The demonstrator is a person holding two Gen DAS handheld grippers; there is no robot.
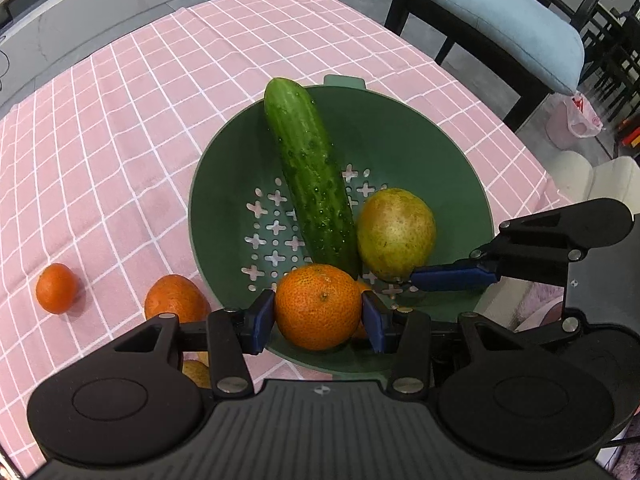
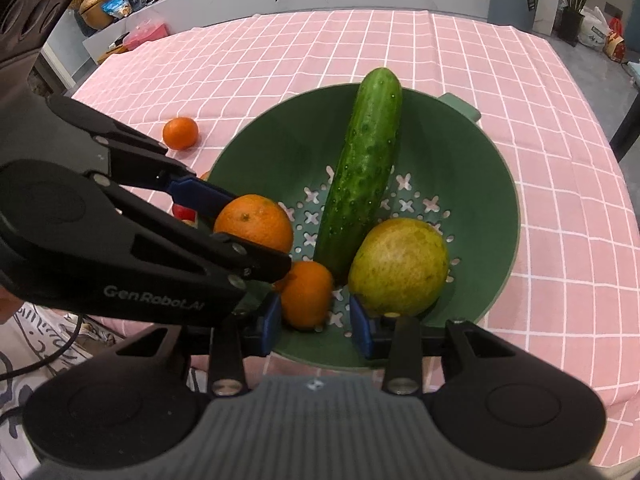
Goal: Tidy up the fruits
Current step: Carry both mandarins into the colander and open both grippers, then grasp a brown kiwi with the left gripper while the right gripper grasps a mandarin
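A green colander (image 1: 420,152) (image 2: 480,184) on the pink checked cloth holds a cucumber (image 1: 308,176) (image 2: 364,168), a yellow-green pear (image 1: 394,234) (image 2: 398,268) and a small orange (image 2: 306,294). My left gripper (image 1: 318,316) (image 2: 240,220) is shut on a large orange (image 1: 318,306) (image 2: 254,222) over the colander's near side. My right gripper (image 2: 316,320) is open above the colander's near rim, its fingers either side of the small orange without touching it; one of its fingers (image 1: 452,276) shows beside the pear.
Two more oranges lie on the cloth left of the colander (image 1: 56,288) (image 1: 176,298); the farther one shows in the right wrist view (image 2: 180,133). A yellowish fruit (image 1: 196,372) peeks out under my left gripper. A chair with a blue cushion (image 1: 500,20) stands beyond the table's right edge.
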